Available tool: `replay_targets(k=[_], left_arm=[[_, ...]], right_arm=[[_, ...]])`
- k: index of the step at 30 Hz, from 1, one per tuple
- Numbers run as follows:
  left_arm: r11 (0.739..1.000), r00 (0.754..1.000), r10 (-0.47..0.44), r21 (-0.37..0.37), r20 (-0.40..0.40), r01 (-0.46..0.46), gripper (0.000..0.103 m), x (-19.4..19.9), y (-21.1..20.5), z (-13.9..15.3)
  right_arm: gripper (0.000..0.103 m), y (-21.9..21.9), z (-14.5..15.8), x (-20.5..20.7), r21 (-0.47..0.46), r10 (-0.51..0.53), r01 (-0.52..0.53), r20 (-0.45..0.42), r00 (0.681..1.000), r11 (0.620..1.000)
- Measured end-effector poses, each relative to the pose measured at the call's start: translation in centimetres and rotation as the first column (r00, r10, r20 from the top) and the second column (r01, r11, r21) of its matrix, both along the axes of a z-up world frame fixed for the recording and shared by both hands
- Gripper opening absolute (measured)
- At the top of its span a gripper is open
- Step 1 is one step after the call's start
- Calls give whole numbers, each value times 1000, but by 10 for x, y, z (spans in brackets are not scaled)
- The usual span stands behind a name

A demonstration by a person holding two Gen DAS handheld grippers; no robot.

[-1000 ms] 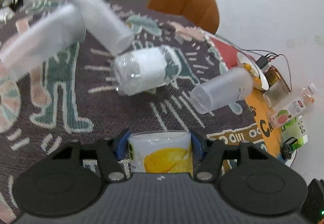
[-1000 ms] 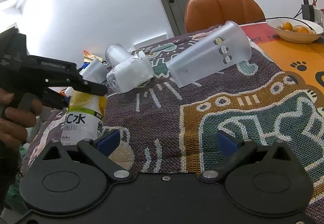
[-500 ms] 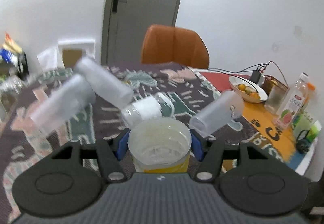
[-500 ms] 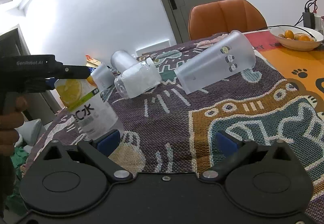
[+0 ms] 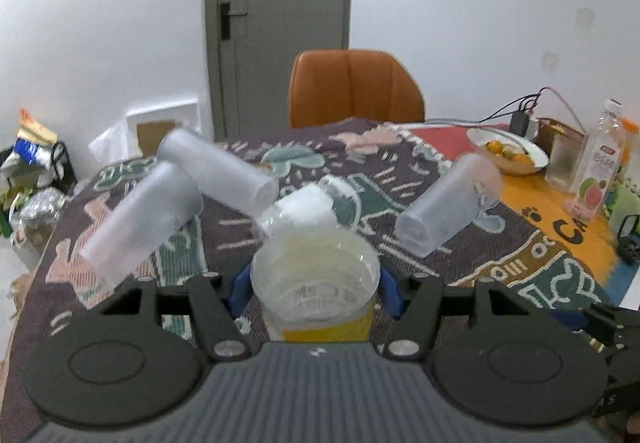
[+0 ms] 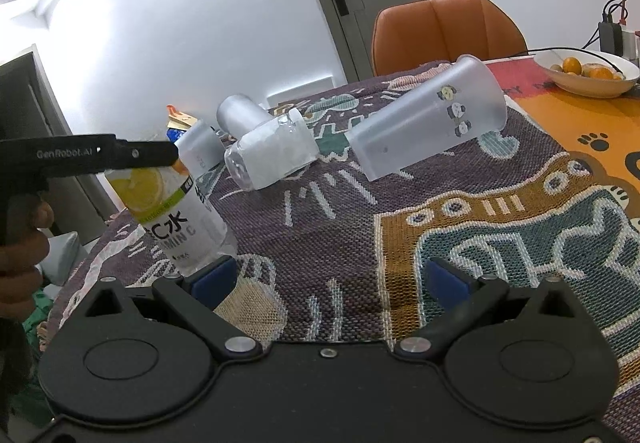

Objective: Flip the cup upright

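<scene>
My left gripper [image 5: 314,293] is shut on a clear plastic cup with a yellow lemon label [image 5: 316,283]; its open mouth faces the camera. In the right wrist view the same cup [image 6: 168,215] hangs tilted, mouth up, its base close above the cloth, held by the left gripper [image 6: 160,157]. My right gripper [image 6: 330,275] is open and empty, low over the cloth. Several frosted cups lie on their sides: one with cartoon prints [image 6: 428,119], a clear one [image 6: 272,155], others behind [image 5: 140,219].
A patterned cloth [image 6: 460,227] covers the table. A fruit bowl [image 6: 588,73], a juice bottle [image 5: 596,175] and cables stand at the right. An orange chair [image 5: 354,89] stands behind the table. Bags and clutter sit on the floor at the left [image 5: 32,171].
The left gripper has turned the labelled cup from mouth-down to tilted with its mouth upward and moved it down toward the cloth. The right gripper has barely moved.
</scene>
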State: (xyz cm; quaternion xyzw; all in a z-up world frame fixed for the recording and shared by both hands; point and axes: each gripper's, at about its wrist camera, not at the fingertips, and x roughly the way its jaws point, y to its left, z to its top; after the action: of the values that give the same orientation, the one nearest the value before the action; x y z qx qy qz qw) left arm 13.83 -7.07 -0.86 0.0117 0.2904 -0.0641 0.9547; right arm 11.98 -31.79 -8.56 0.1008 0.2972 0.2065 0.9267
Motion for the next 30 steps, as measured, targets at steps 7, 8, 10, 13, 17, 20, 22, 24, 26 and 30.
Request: replay_targets(k=[7, 8, 10, 13, 17, 20, 22, 24, 26, 30], left_arm=[[1000, 999, 14, -10, 35, -14, 90, -10, 4, 5], [1000, 999, 16, -5, 38, -16, 90, -11, 4, 6], [1000, 999, 18, 0, 46, -18, 90, -15, 4, 7], [1000, 998, 20, -8, 52, -20, 93, -20, 7, 9], [999, 998, 40, -17, 44, -39, 93, -27, 11, 9], [998, 998, 43, -42, 38, -41, 93, -34, 16, 9], [998, 999, 41, -47, 36, -40, 93, -40, 19, 10], [998, 998, 51, -47, 36, -49, 94, -46, 21, 10], [996, 997, 66, -55, 28, -65, 96, -51, 25, 9], [994, 995, 95, -57, 17, -94, 97, -62, 31, 7]], right_arm=[[103, -1, 1, 0, 12, -3, 3, -5, 1000, 1000], [103, -1, 1, -1, 13, -2, 2, -4, 1000, 1000], [103, 0, 3, -2, 12, 1, 0, -3, 1000, 1000], [103, 0, 6, -5, 13, 6, -6, 1, 1000, 1000], [103, 1, 10, -7, 13, 8, -8, 6, 1000, 1000], [103, 1, 12, -9, 13, 11, -11, 6, 1000, 1000], [103, 2, 15, -11, 10, 14, -14, 11, 1000, 1000], [103, 3, 18, -13, 6, 18, -18, 14, 1000, 1000], [103, 4, 20, -16, 4, 23, -23, 21, 1000, 1000], [103, 4, 25, -22, 3, 31, -31, 32, 999, 1000]])
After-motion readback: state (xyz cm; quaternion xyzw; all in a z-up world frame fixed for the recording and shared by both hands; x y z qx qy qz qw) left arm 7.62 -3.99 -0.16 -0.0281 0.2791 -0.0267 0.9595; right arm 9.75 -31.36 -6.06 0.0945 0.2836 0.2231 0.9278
